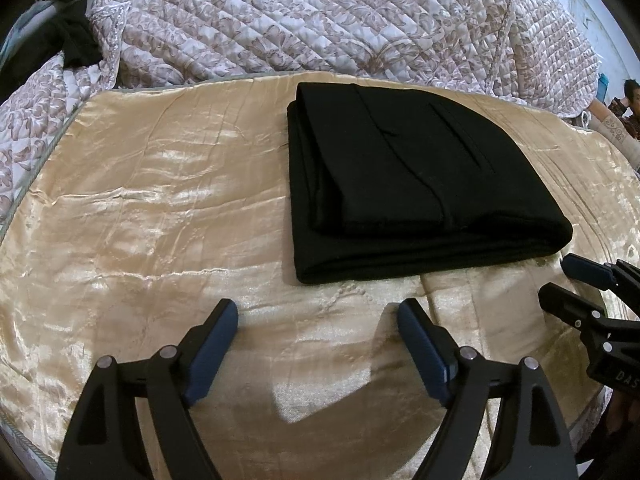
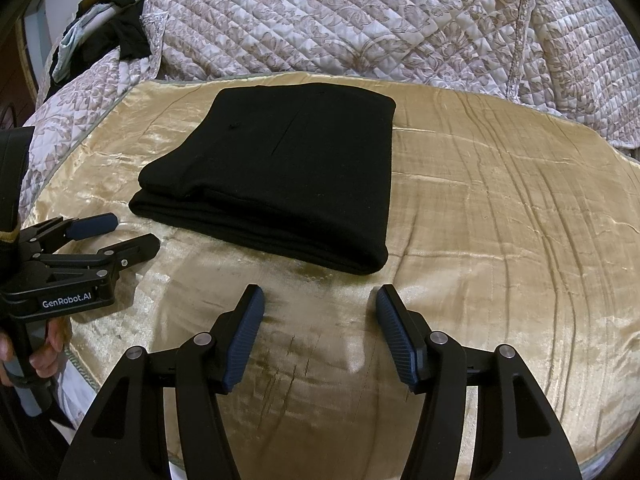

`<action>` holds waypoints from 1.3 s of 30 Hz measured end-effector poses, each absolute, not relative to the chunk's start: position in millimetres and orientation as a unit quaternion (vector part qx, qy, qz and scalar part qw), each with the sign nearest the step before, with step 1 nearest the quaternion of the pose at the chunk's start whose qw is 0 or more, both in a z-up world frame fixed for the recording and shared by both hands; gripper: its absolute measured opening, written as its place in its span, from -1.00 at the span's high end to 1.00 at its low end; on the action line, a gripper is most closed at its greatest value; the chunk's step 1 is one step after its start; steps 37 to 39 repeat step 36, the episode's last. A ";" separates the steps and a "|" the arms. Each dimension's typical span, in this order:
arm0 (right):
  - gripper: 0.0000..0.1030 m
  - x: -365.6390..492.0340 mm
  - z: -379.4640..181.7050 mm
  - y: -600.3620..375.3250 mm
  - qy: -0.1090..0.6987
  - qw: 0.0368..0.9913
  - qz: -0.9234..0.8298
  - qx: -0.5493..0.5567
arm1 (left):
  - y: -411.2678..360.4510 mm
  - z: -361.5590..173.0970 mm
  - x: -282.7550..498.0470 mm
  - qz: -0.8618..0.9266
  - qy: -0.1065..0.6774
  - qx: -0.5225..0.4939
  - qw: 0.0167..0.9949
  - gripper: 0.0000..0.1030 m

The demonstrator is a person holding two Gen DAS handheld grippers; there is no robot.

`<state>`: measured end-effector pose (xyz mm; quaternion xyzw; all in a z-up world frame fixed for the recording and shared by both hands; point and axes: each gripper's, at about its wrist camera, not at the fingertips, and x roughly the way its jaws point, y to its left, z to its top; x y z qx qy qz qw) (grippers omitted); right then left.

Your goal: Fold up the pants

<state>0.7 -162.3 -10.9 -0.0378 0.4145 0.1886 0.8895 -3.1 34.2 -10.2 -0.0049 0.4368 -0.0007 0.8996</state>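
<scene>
The black pants [image 1: 400,184] lie folded into a thick rectangle on a golden satin bed cover [image 1: 140,220]. My left gripper [image 1: 318,308] stands open just in front of the bundle's near edge, with nothing between its blue pads. My right gripper [image 1: 558,278] shows at the right edge, also open, beside the bundle's near right corner. In the right wrist view the pants [image 2: 288,176] lie ahead and slightly left of my open right gripper [image 2: 320,292]. My left gripper [image 2: 134,231] sits at the left, near the bundle's corner, touching no cloth.
A quilted floral bedspread [image 1: 280,20] is heaped behind the golden cover [image 2: 500,220]. Dark clothes [image 2: 124,36] lie at the back left. A hand [image 2: 44,344] holds the left gripper's handle. A seated person [image 1: 628,108] is at the far right.
</scene>
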 end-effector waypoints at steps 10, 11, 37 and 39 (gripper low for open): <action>-0.15 0.8 -10.5 -162.0 0.414 0.890 0.188 -0.038 | 34.4 -10.2 -2.6 -0.001 0.437 -0.004 0.899 -0.65; -0.15 0.4 -10.8 -161.7 0.414 0.890 0.188 -0.038 | 34.6 -10.2 -2.7 -0.001 0.437 -0.004 0.899 -0.65; -0.16 -0.9 -11.5 -160.6 0.408 0.892 0.187 -0.046 | 38.5 -10.7 -1.9 0.001 0.433 -0.005 0.901 -0.68; -0.16 -0.9 -11.5 -160.6 0.408 0.892 0.187 -0.046 | 38.5 -10.7 -1.9 0.001 0.433 -0.005 0.901 -0.68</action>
